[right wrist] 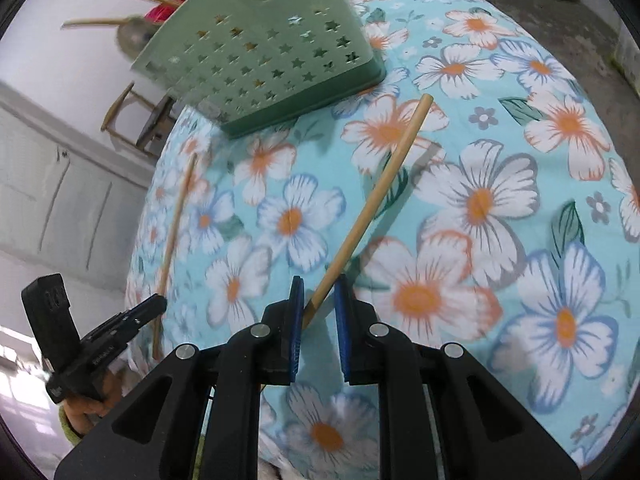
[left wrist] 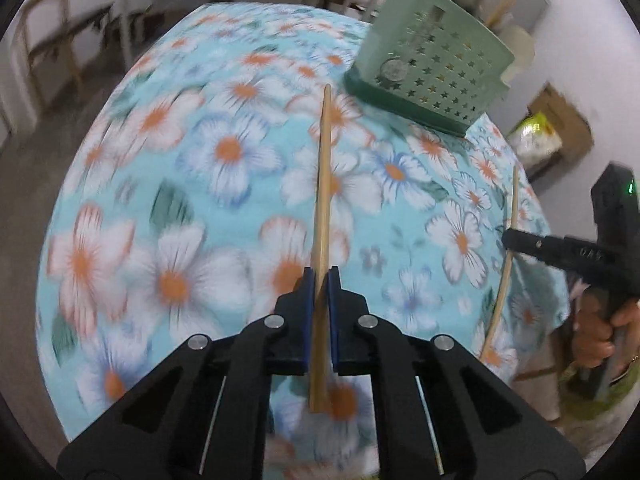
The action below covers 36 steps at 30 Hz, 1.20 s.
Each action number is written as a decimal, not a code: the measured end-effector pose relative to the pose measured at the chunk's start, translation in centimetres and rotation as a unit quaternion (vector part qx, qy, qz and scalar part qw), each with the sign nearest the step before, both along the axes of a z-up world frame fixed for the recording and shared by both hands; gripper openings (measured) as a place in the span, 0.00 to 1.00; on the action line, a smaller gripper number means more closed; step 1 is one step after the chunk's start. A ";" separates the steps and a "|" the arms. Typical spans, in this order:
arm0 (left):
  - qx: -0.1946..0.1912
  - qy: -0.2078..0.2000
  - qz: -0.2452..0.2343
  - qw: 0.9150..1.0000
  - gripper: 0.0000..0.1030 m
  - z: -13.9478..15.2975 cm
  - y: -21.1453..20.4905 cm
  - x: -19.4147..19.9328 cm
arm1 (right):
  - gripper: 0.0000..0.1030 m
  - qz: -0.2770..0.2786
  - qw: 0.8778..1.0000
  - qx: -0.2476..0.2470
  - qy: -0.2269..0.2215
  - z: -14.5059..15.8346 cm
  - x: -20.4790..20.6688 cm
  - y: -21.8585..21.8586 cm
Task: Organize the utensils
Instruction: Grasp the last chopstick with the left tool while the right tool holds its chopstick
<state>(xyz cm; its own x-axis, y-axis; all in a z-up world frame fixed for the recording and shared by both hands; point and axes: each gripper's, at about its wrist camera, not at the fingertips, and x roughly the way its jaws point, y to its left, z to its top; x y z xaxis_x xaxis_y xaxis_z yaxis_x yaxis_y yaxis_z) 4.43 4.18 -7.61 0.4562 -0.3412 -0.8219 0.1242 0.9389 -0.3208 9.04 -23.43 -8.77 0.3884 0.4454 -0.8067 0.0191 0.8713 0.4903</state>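
My left gripper (left wrist: 321, 276) is shut on a wooden chopstick (left wrist: 325, 184) that runs straight ahead over the flowered tablecloth (left wrist: 180, 184) towards a pale green basket (left wrist: 432, 68) with star-shaped holes. Something round and metallic shows through the basket's wall. At the right edge, my right gripper (left wrist: 506, 238) holds a second, thinner-looking chopstick (left wrist: 513, 208). In the right wrist view, that chopstick (right wrist: 384, 184) sits slanted between the blue pads of my right gripper (right wrist: 319, 284), its far end pointing at the basket (right wrist: 260, 60). The left gripper (right wrist: 160, 304) with its chopstick (right wrist: 176, 224) appears at lower left.
The basket stands near the table's far edge. A hand (left wrist: 600, 332) grips the right tool's handle. Wooden chairs (left wrist: 44, 40) stand on the floor beyond the table. A cardboard box with a yellow-green bag (left wrist: 540, 136) sits by the wall. Wooden-handled things (right wrist: 132, 24) show behind the basket.
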 end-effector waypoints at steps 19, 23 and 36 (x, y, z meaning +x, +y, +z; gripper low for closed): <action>-0.030 -0.010 0.039 0.999 0.38 1.1 -1.0 -1.2 | 0.08 0.130 0.982 -0.124 -0.060 0.4 -1.3 5.5; 0.010 -0.022 0.021 0.999 0.39 1.1 -1.9 1.7 | 0.08 0.122 0.983 -0.123 -0.055 0.4 -2.0 4.7; 0.108 -0.046 0.011 0.993 0.05 0.2 -3.1 3.9 | 0.14 0.081 0.994 -0.071 -0.034 0.3 -0.8 2.6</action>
